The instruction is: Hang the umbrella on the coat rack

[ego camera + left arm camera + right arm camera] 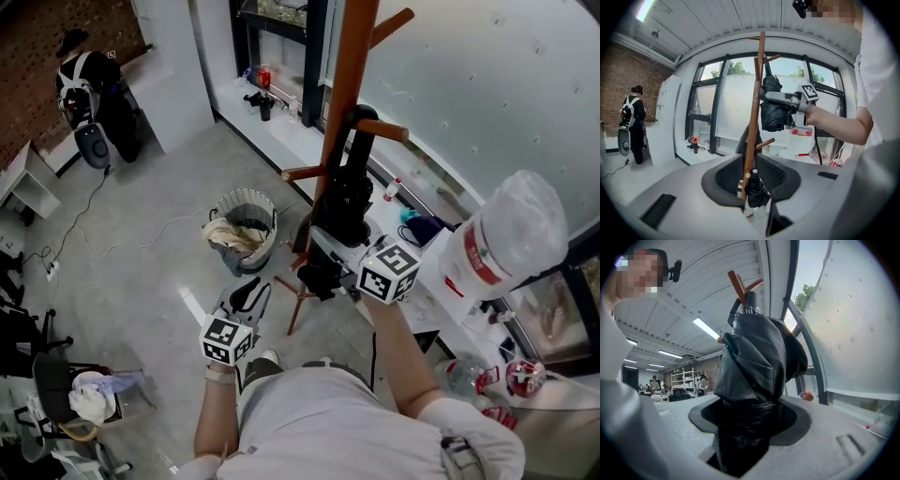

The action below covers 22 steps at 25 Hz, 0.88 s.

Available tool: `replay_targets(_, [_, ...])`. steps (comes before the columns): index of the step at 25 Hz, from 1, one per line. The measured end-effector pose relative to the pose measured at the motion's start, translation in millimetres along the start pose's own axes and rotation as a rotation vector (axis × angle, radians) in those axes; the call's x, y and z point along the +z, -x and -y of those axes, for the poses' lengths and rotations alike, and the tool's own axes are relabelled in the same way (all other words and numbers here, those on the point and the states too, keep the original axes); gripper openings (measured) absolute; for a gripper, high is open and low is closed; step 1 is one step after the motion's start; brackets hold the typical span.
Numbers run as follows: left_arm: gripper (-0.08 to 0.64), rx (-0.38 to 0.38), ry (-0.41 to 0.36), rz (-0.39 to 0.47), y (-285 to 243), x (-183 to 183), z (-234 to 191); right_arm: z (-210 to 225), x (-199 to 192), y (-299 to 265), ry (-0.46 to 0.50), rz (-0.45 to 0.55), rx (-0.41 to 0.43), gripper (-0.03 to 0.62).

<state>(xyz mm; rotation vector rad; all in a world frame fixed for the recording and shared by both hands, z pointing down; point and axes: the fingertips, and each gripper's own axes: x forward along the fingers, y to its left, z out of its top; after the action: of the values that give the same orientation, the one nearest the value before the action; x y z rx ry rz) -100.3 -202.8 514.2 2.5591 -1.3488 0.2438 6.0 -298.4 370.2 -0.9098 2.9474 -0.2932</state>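
The wooden coat rack (349, 66) stands by the window, with pegs sticking out of its pole. A folded black umbrella (345, 202) is held upright against the pole, and its top end reaches a peg (384, 130). My right gripper (328, 267) is shut on the umbrella's lower part. In the right gripper view the umbrella (757, 357) fills the jaws of the right gripper (750, 427), with pegs (738, 284) just above it. My left gripper (246, 295) hangs lower left of the rack, open and holding nothing. The left gripper view shows the left gripper (752, 187), the rack (754, 117) and the umbrella (772, 105).
A round bin (246, 225) with cloth in it stands on the floor left of the rack. A large water bottle (506, 244) sits on the window ledge at the right. A person with a backpack (84, 84) stands at the far left, with chairs (47, 375) nearer.
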Motion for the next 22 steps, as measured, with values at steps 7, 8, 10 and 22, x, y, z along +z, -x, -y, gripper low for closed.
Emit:
replay_targets(7, [0.08,0.017,0.019,-0.009,7,-8,3,1,2,-2,0.015,0.039,-0.009,0.259])
replay_targets(8, [0.08,0.017,0.021,-0.01,7,-9,3,2,2,-2,0.019,0.048,-0.015,0.259])
replay_targets(10, [0.08,0.018,0.023,-0.014,7,-10,4,4,2,-3,0.026,0.062,-0.028,0.262])
replay_targets(22, [0.08,0.011,0.029,-0.021,8,-15,9,9,1,1,0.098,0.091,-0.113,0.326])
